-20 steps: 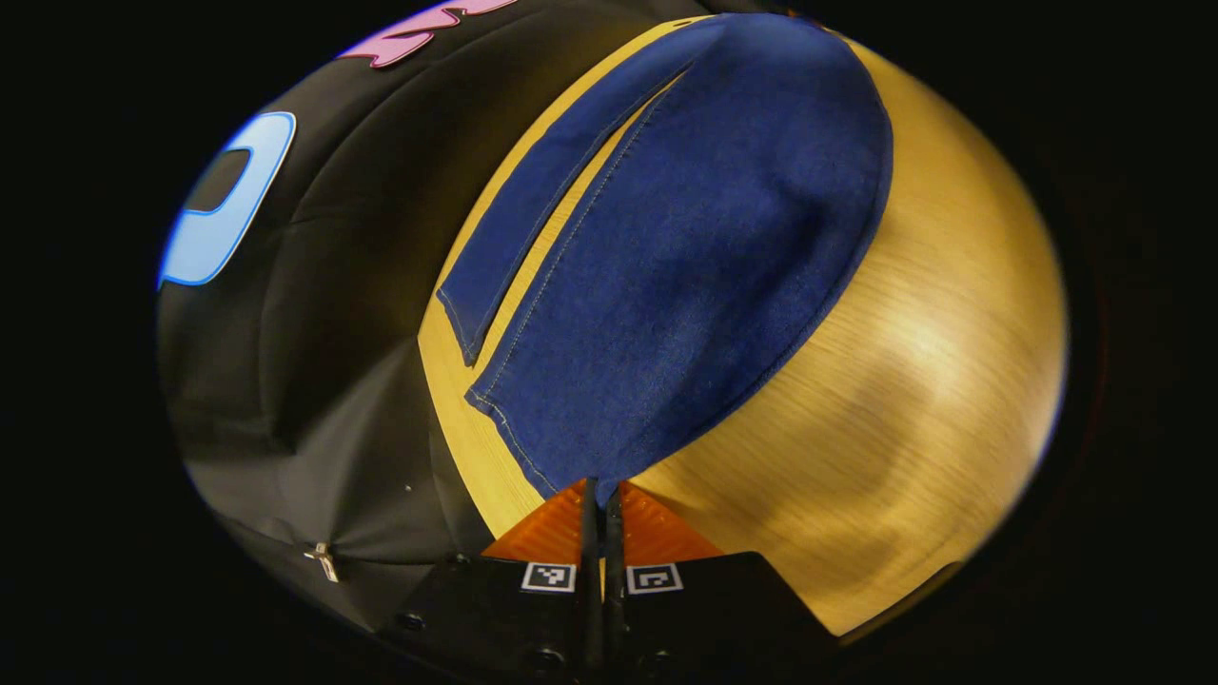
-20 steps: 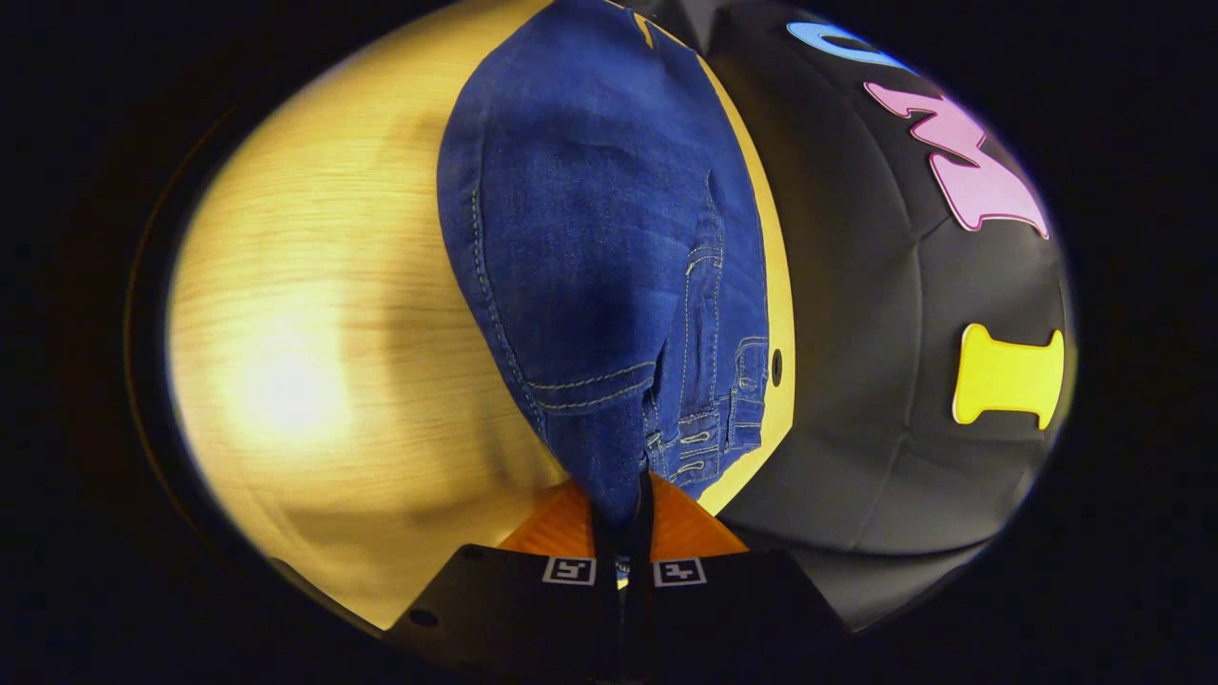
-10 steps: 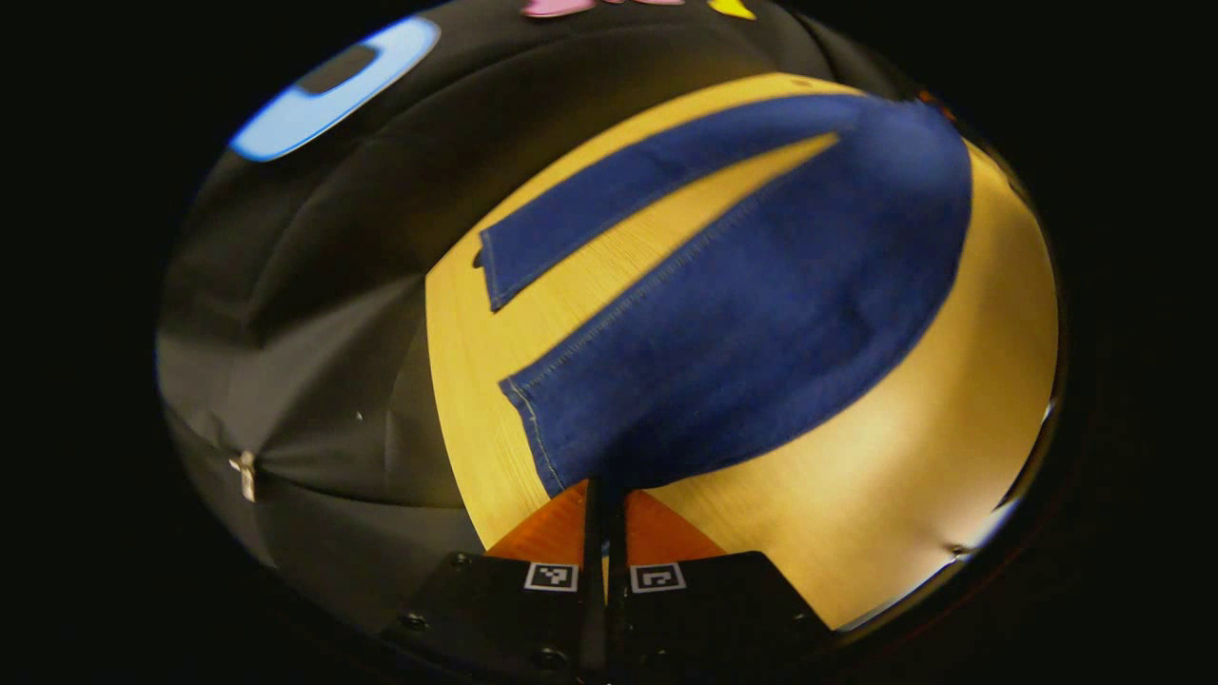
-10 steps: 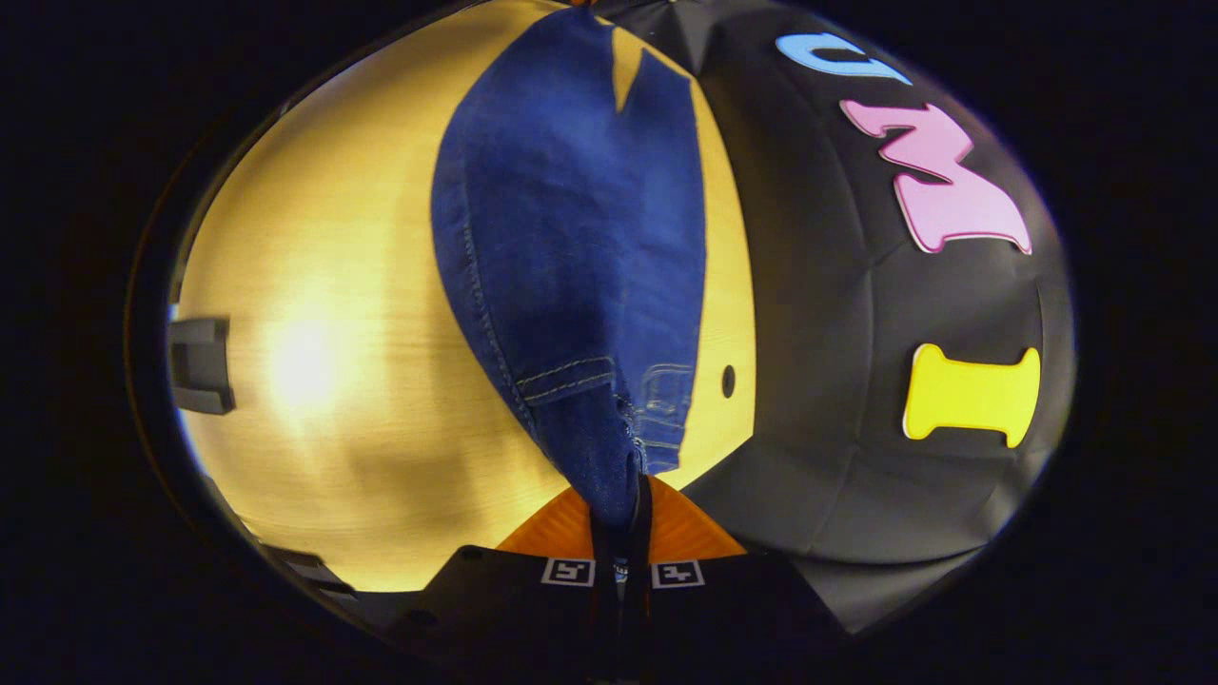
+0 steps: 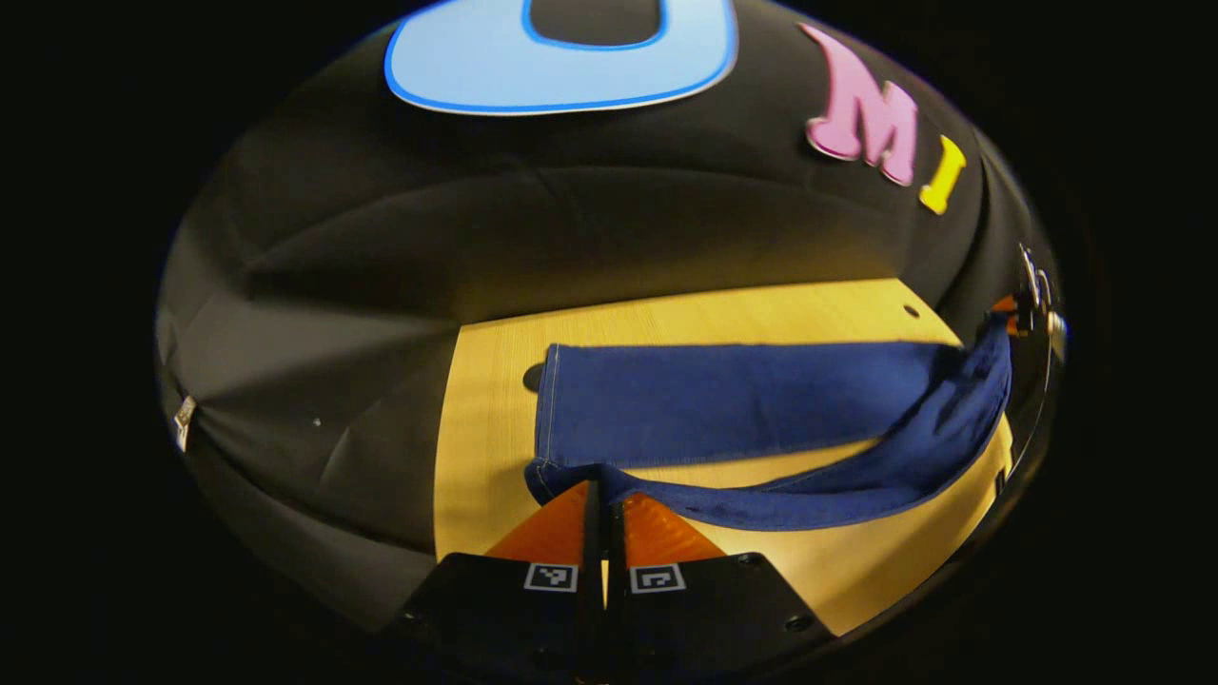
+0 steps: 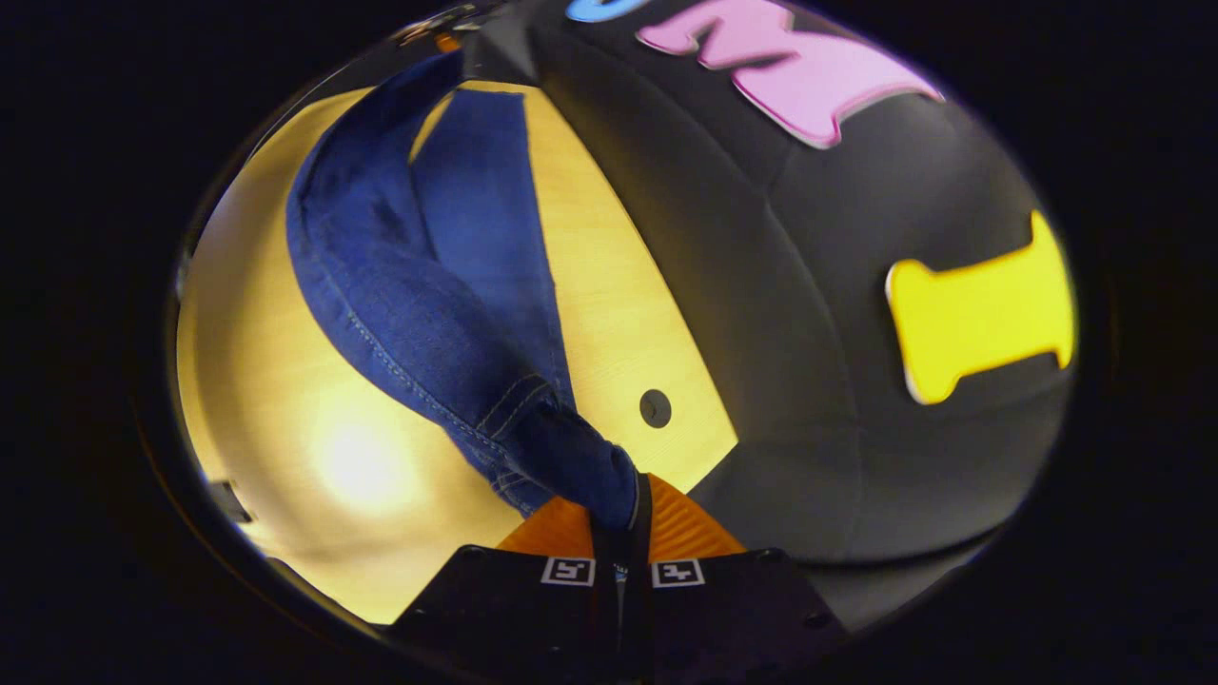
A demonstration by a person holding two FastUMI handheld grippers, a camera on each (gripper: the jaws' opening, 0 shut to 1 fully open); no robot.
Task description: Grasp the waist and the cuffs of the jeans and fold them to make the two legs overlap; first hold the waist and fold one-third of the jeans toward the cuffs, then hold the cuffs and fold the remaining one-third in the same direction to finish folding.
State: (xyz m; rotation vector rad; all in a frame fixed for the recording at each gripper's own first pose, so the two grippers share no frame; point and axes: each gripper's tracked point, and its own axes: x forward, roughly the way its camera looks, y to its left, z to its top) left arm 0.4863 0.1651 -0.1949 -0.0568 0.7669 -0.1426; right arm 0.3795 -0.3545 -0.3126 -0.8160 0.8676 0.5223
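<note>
My left fingers point(image 5: 598, 490) pinch the cuff and my right fingers point(image 6: 628, 514) pinch the waist of the jeans point(image 5: 723, 404). One leg lies on the bench point(image 5: 485, 381); I should lay the lifted leg squarely over it, edges matched.

Light wooden table point(image 5: 485, 381) was seen, grain running across top, backed by black cloth wall point(image 5: 381, 247). Round hole point(image 6: 655, 407) was set in top near far edge. One leg of jeans point(image 5: 723, 400) was laid flat on wood along far edge; other leg was lifted above it.
</note>
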